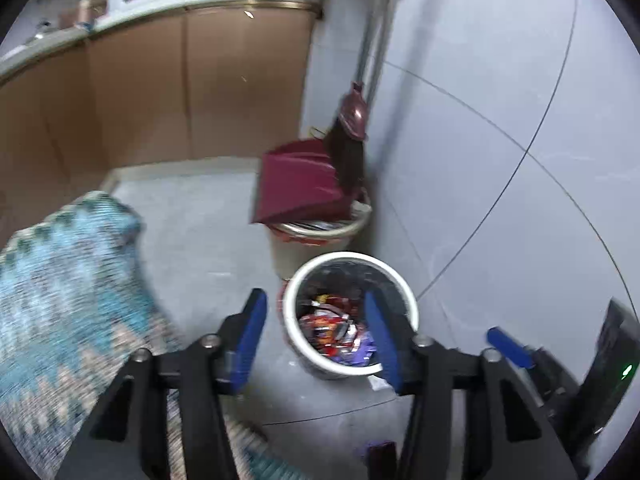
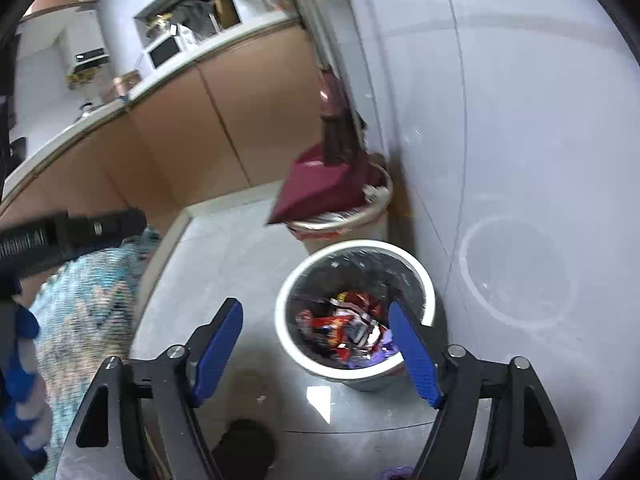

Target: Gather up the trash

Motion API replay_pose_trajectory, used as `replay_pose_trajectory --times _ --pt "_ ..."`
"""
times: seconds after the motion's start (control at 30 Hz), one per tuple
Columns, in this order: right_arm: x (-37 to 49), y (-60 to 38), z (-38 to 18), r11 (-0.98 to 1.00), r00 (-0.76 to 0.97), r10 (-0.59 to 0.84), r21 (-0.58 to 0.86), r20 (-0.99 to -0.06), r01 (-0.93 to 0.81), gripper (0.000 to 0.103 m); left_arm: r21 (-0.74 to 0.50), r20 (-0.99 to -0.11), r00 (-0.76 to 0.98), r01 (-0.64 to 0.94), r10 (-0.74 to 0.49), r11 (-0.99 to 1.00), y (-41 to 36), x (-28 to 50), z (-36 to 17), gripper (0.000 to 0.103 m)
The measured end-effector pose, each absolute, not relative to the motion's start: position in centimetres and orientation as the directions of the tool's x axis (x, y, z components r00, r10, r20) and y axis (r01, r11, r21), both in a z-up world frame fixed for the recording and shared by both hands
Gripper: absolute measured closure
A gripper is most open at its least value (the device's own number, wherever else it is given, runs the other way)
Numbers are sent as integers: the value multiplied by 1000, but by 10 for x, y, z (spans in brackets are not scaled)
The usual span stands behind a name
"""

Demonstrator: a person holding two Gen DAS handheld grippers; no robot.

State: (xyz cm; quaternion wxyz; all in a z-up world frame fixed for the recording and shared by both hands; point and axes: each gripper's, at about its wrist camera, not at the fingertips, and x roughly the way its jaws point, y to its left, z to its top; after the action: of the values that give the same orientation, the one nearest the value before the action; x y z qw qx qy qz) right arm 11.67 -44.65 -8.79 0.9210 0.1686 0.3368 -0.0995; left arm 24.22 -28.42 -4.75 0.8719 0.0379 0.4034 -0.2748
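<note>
Wrappers (image 2: 352,332): inside the white bin (image 2: 429,280) by the wall. I hold left fingers (image 1: 316,334) and right fingers (image 2: 316,344) released, empty, above its rim, since the trash lies binned.

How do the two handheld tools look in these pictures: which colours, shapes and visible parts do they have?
The left tool and the right tool look alike: black angular frames with triangular cut-outs and round silver bolt heads, each carrying two flat blue finger pads. In the left view, a small green light glows on the right tool's black body.
</note>
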Motion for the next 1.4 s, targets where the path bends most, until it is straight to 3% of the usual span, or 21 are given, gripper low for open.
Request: replay_pose_trajectory --times 0.27,0.43,0.63,1.0,1.4 --pt "87 -376 -34 962 809 -19 211 -588 176 20 -62 -640 679 420 -359 905 -200 174 -5 49" --pt "76 -338 -12 979 828 1 169 -560 113 8 -16 -597 749 348 -288 937 -152 141 9 47" --pt "67 -300 7 992 845 11 111 -535 57 0 -6 -560 795 276 -232 961 -106 118 17 45" --pt "62 -262 15 999 852 -3 31 -523 23 0 7 -519 837 208 -174 978 -65 92 22 42" --pt "60 -248 19 998 867 -54 -47 -495 35 0 29 -489 866 137 -105 990 -48 88 24 29"
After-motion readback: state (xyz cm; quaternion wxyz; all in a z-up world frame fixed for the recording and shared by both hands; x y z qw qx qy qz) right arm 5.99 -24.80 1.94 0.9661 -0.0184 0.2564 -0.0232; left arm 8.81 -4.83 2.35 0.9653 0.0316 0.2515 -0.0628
